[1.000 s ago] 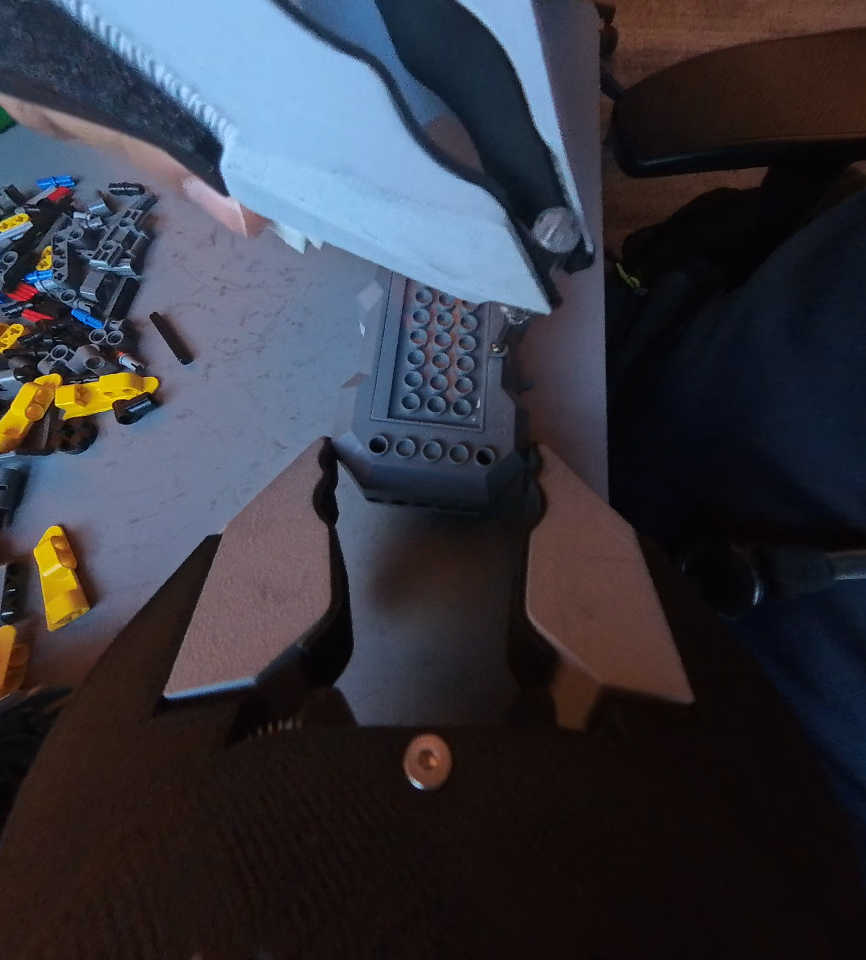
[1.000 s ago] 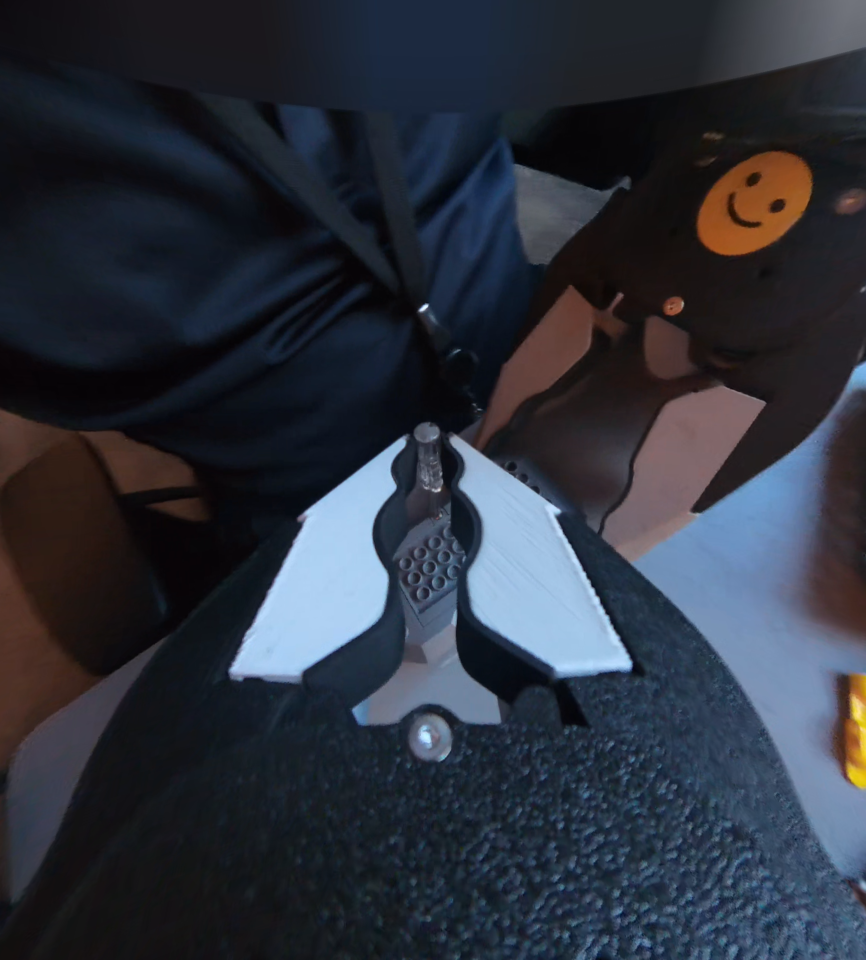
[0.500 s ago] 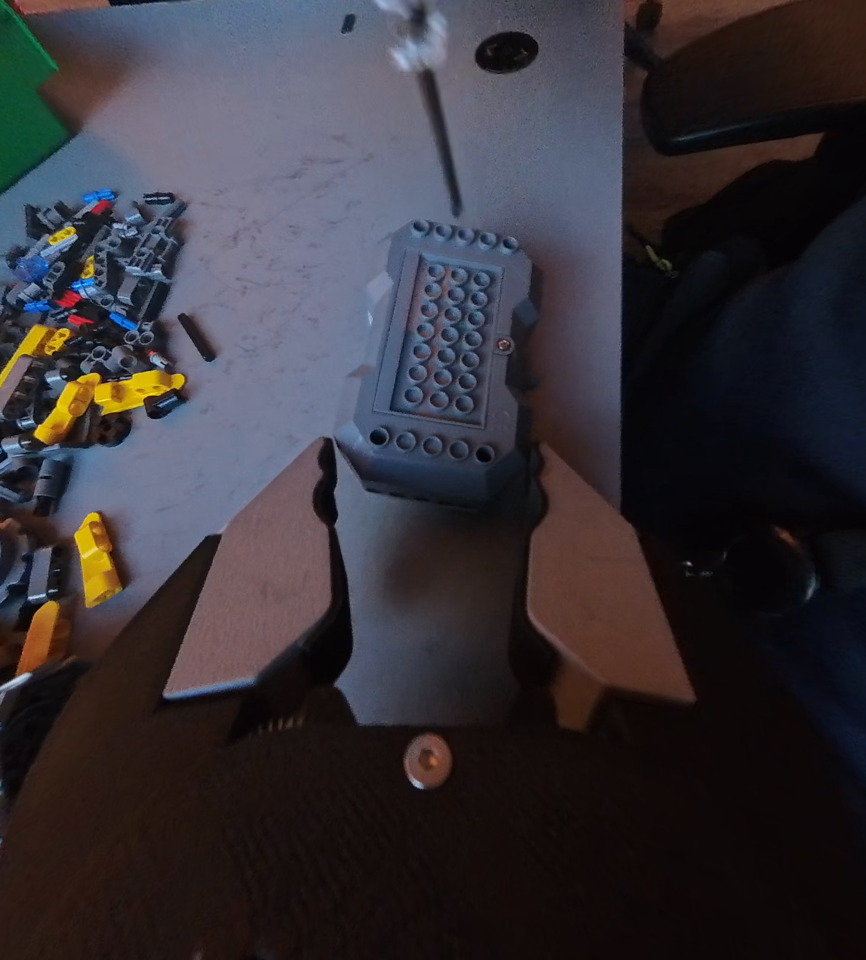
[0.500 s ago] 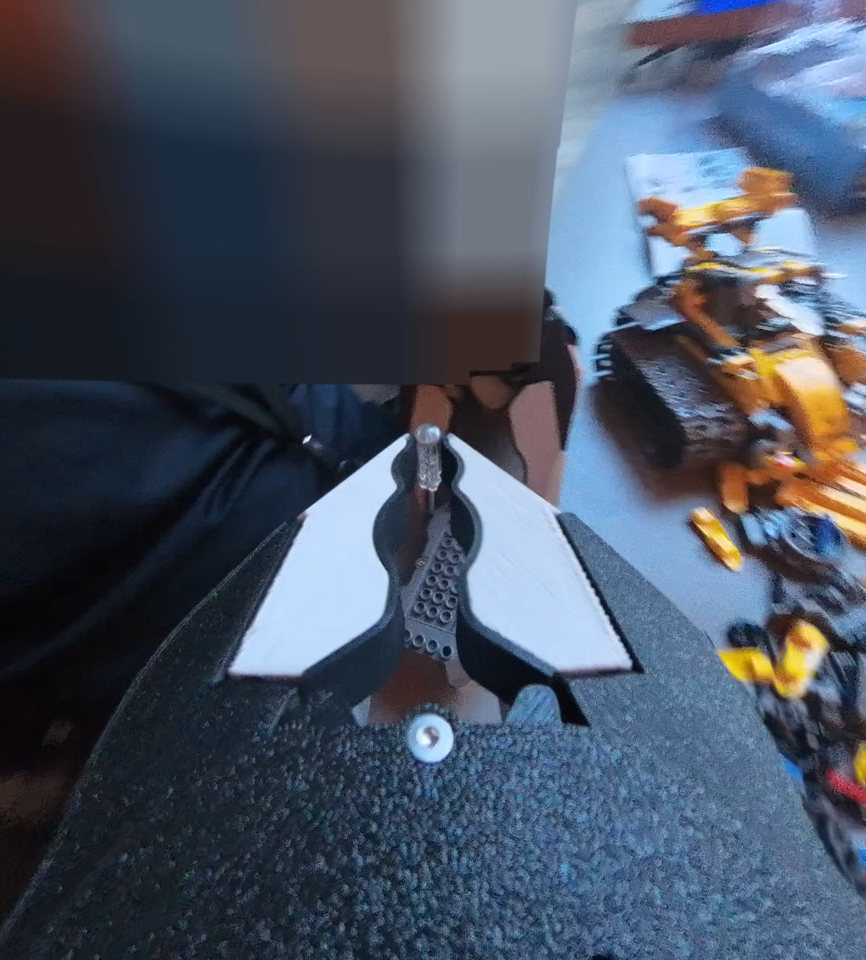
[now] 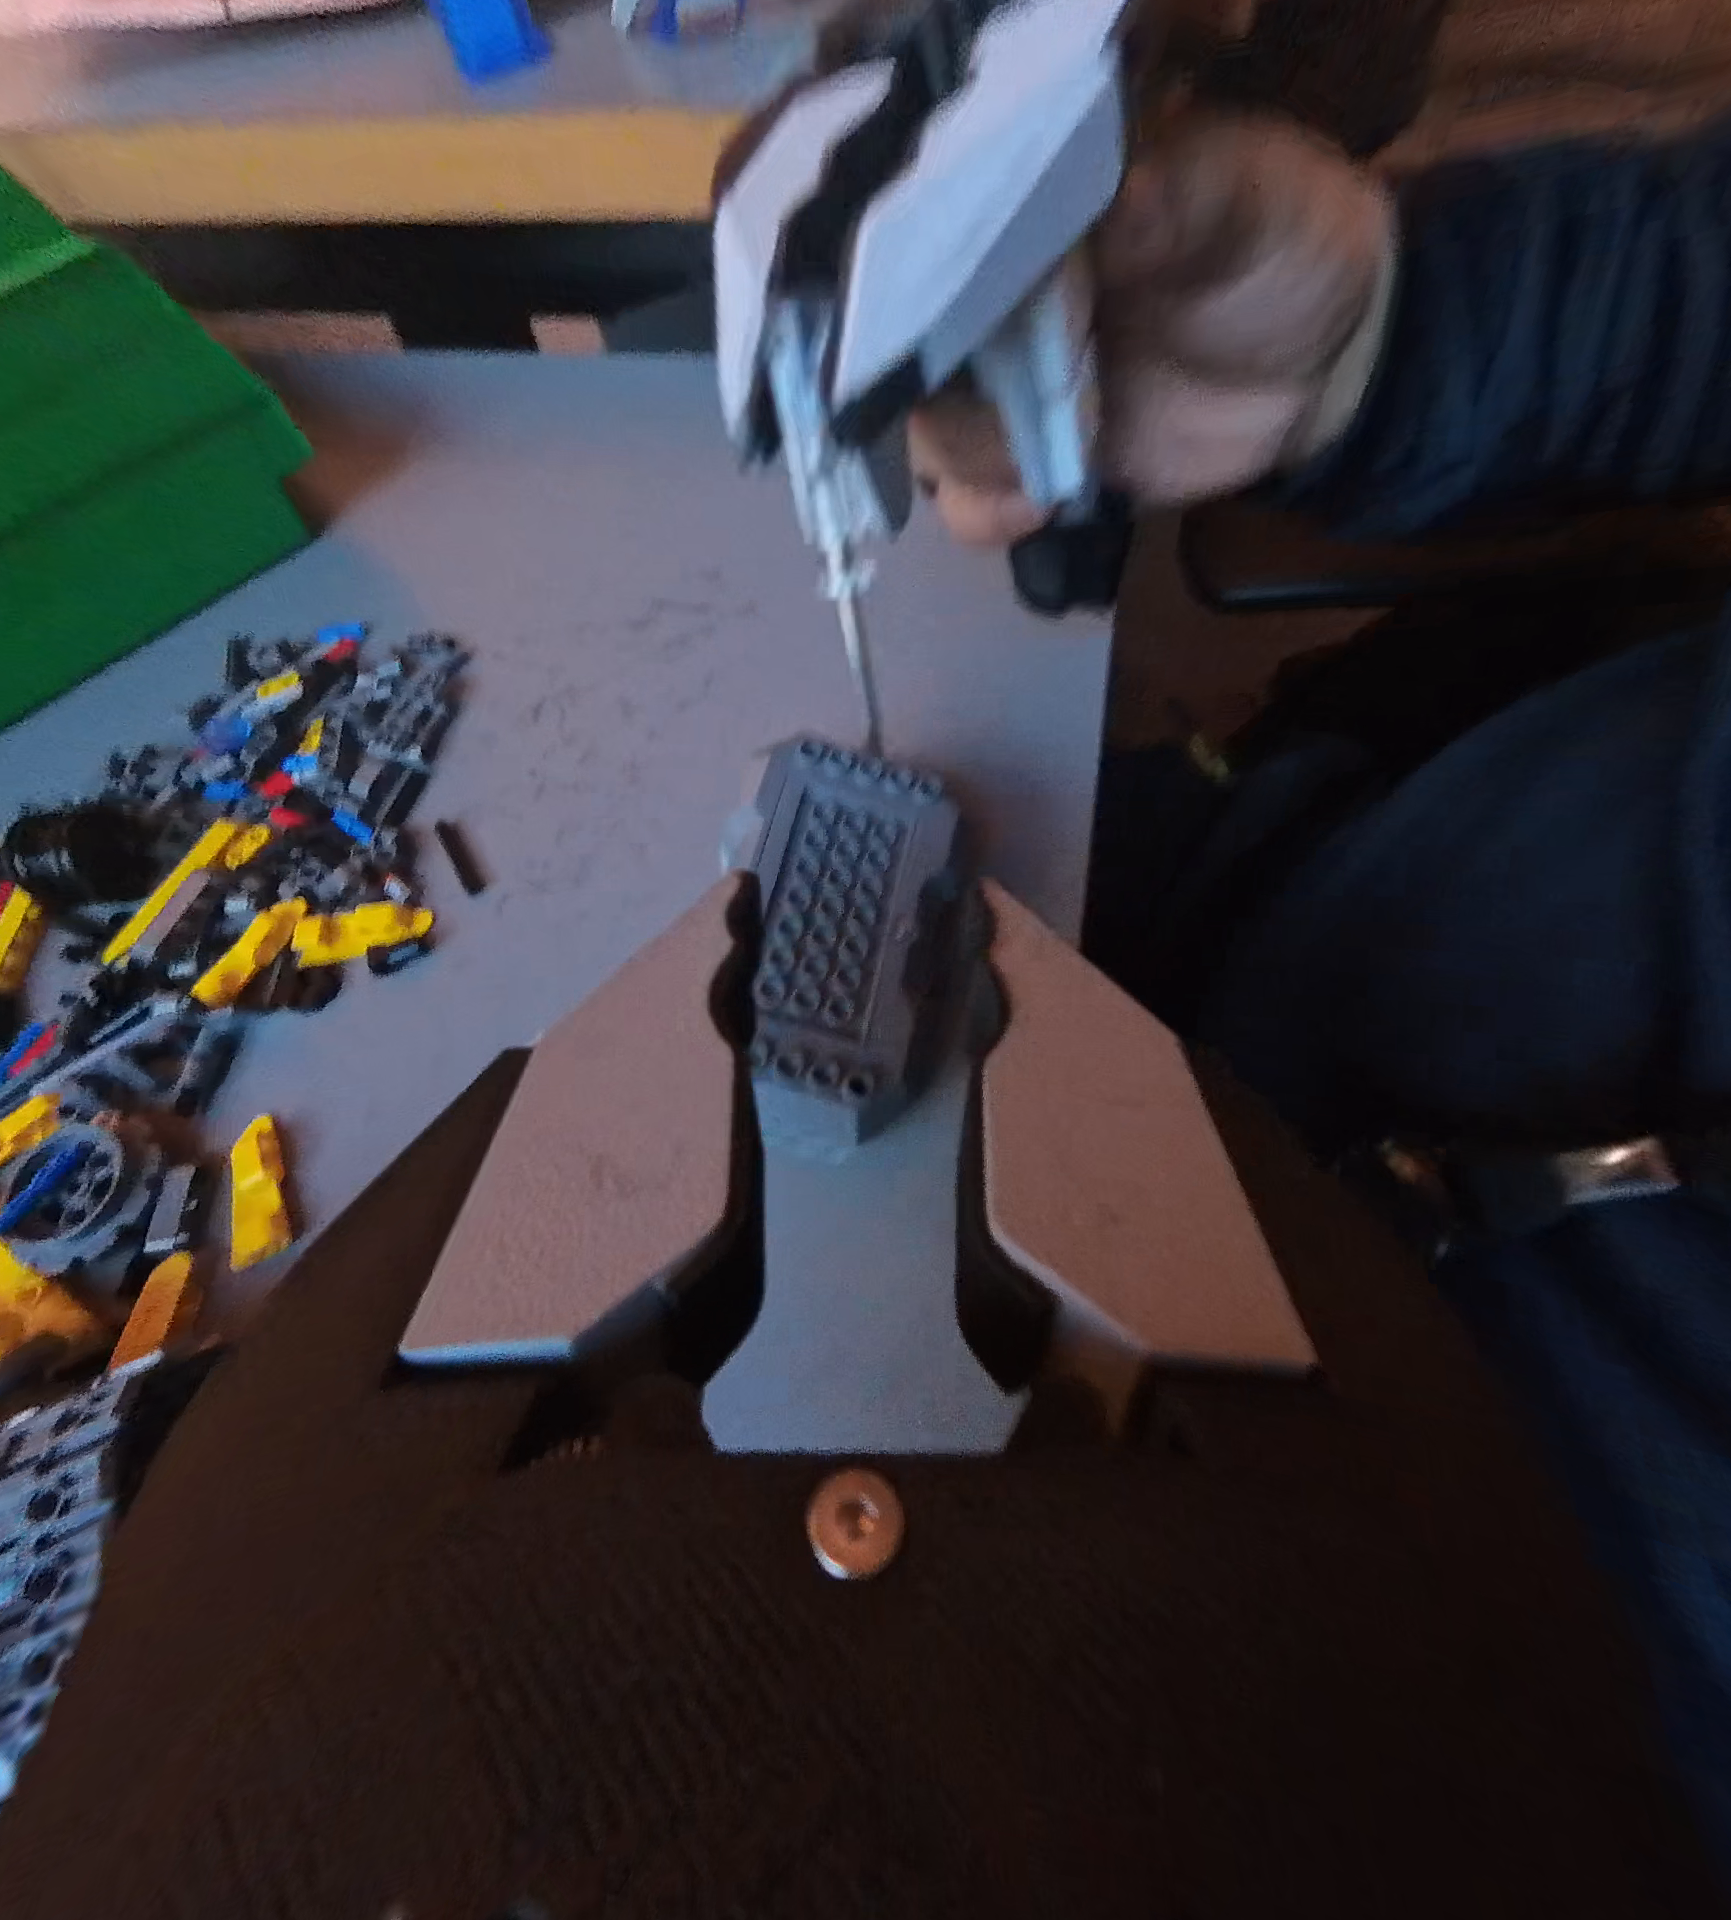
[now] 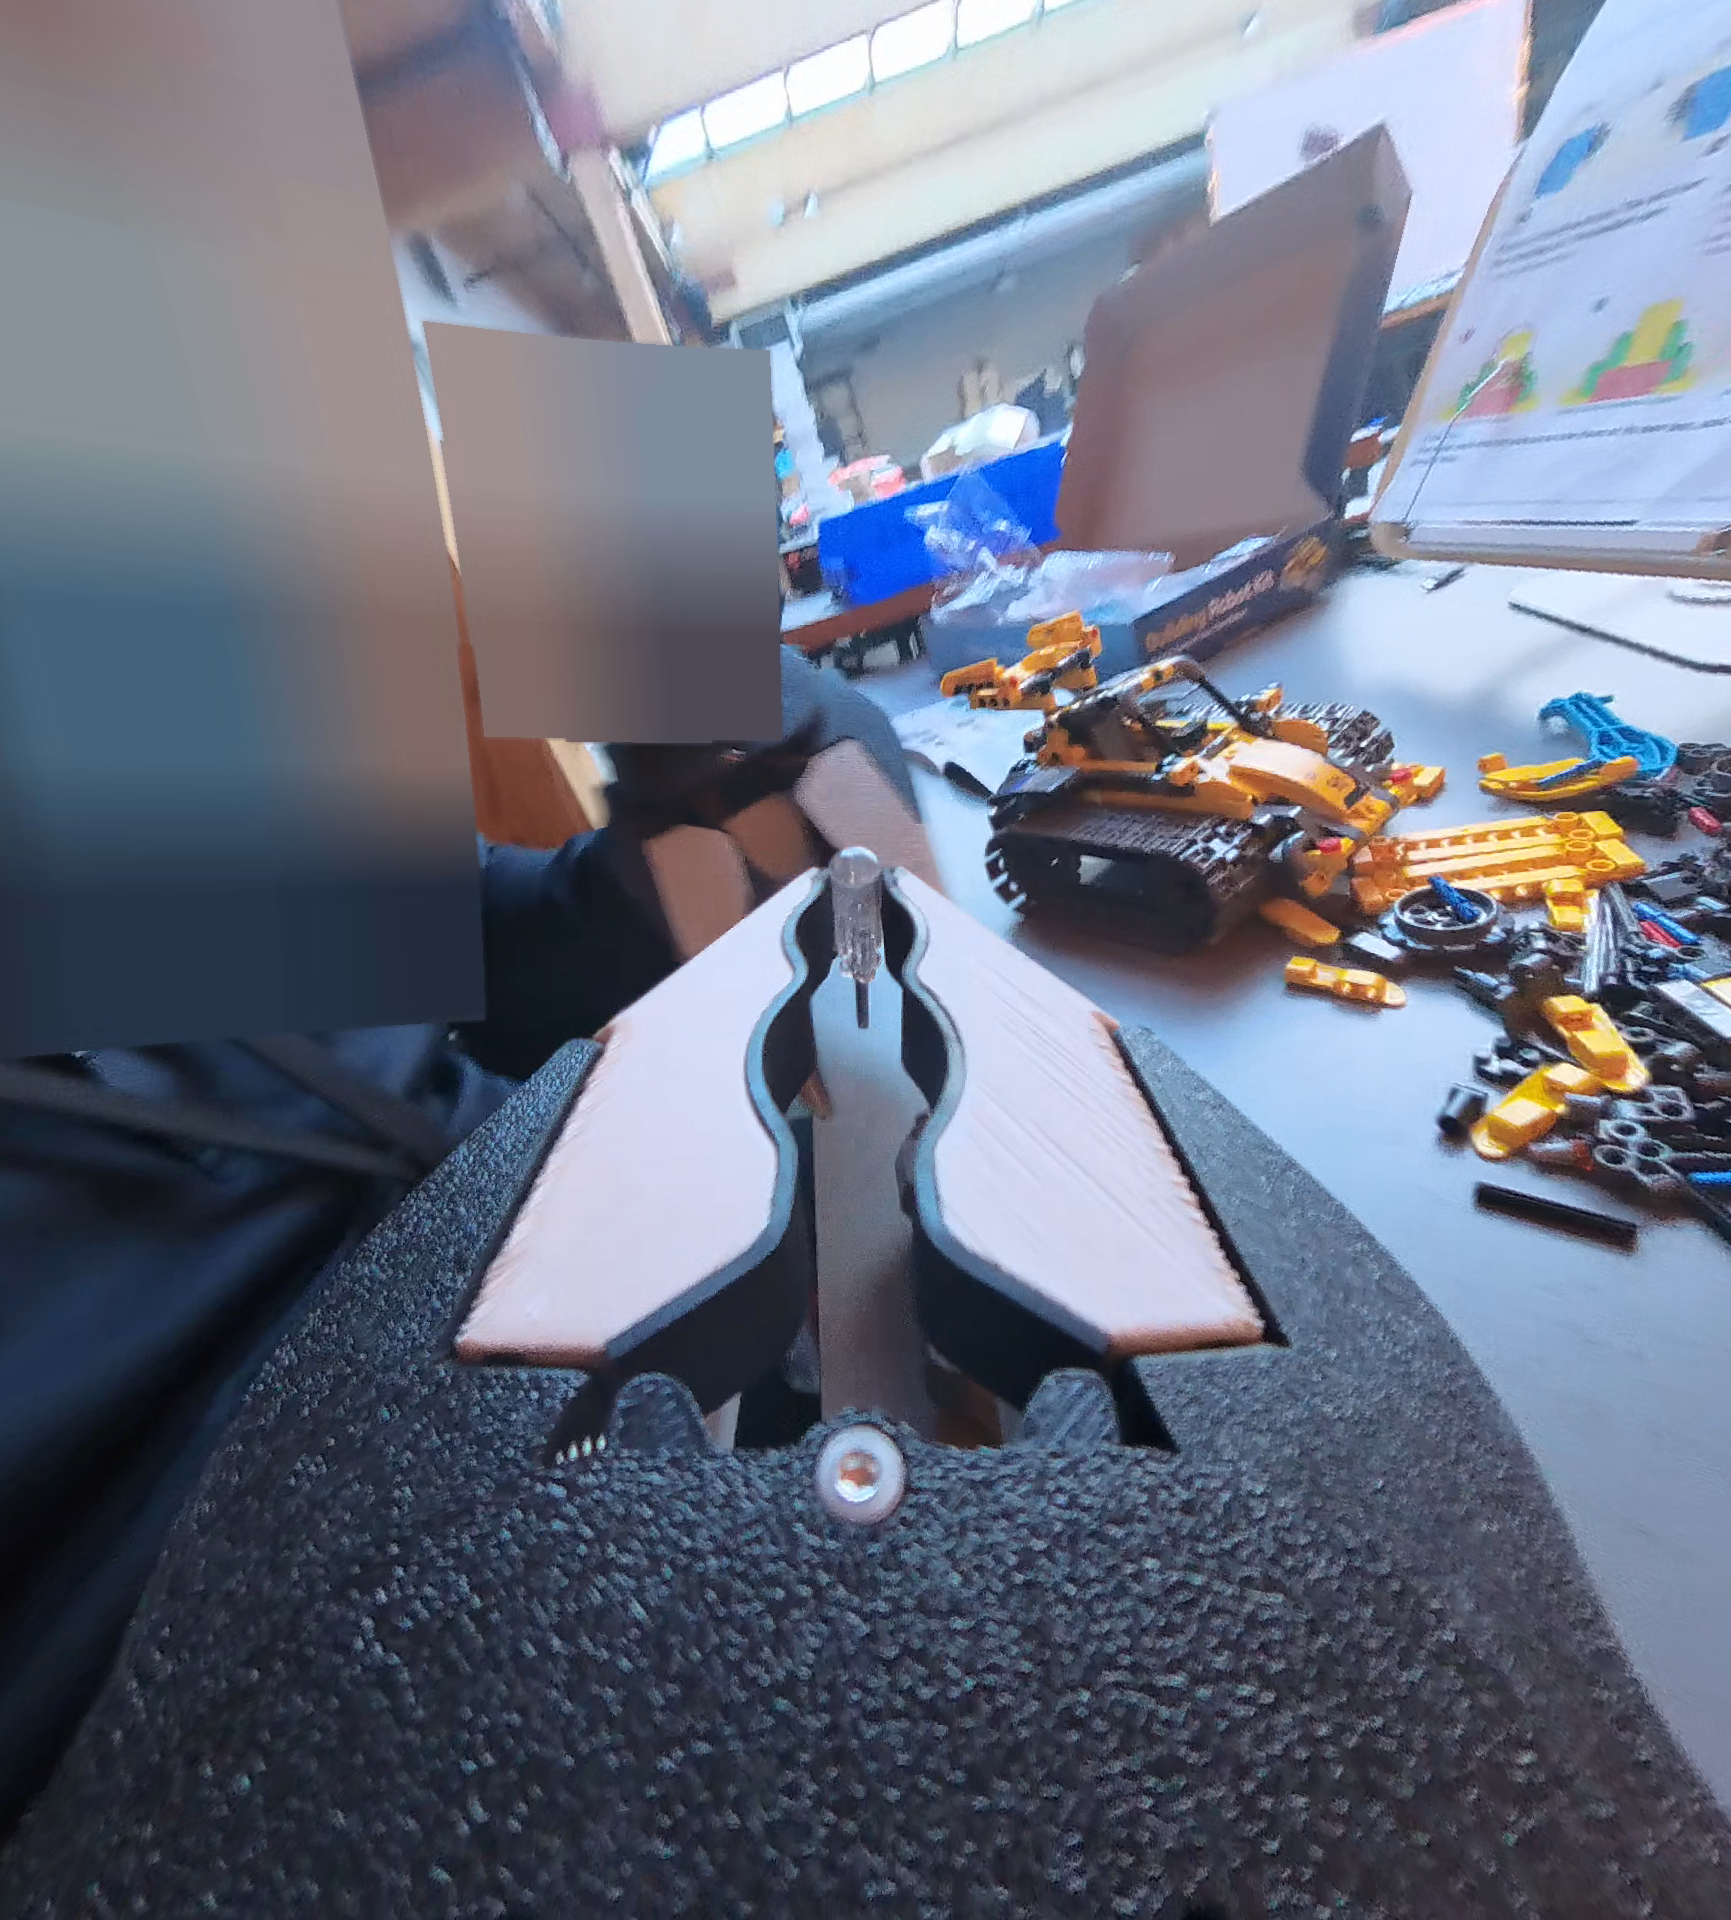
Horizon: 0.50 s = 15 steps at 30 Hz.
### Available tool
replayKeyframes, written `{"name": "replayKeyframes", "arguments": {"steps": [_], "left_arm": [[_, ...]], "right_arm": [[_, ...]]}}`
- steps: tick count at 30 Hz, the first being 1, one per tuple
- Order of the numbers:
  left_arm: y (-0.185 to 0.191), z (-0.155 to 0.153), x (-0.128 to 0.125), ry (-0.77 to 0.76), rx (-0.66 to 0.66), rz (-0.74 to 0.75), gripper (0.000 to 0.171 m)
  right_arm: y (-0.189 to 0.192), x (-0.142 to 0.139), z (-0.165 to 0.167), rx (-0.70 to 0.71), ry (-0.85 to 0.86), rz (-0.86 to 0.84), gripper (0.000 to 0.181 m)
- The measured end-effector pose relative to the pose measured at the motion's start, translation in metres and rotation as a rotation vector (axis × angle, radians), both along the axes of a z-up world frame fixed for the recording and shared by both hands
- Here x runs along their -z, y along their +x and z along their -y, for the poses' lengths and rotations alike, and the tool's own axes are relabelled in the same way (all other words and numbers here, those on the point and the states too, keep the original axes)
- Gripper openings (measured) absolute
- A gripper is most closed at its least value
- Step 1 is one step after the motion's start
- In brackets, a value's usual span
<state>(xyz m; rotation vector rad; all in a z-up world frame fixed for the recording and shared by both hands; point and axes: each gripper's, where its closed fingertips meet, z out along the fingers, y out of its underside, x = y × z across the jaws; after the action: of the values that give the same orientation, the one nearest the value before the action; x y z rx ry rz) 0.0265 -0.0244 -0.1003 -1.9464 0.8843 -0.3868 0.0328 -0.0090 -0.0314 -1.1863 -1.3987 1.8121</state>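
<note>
Left tool (image 5: pixel 859 904) was clamped on the dark grey studded block (image 5: pixel 845 935), which sat on the grey surface (image 5: pixel 591 623). Right tool (image 6: pixel 856 883) was pinched on a clear-handled screwdriver (image 6: pixel 854 925), its tip just behind the block's far end.

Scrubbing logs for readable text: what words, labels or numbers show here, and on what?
I don't quote writing; this is what bears it.
Dark box: yellow lettering along its side, blurred.
Propped instruction sheet: printed lines by coloured block drawings, too small and blurred.
Grey studded block in the left gripper: no marking seen.
Screwdriver in the right gripper: none seen.
</note>
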Motion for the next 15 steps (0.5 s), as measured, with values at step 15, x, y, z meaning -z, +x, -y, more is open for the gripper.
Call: {"name": "replayKeyframes", "arguments": {"steps": [15], "left_arm": [[-0.006, -0.017, 0.003, 0.048, -0.102, -0.007, 0.000]], "right_arm": [[-0.011, 0.024, -0.006, 0.123, -0.012, 0.121, 0.009]]}}
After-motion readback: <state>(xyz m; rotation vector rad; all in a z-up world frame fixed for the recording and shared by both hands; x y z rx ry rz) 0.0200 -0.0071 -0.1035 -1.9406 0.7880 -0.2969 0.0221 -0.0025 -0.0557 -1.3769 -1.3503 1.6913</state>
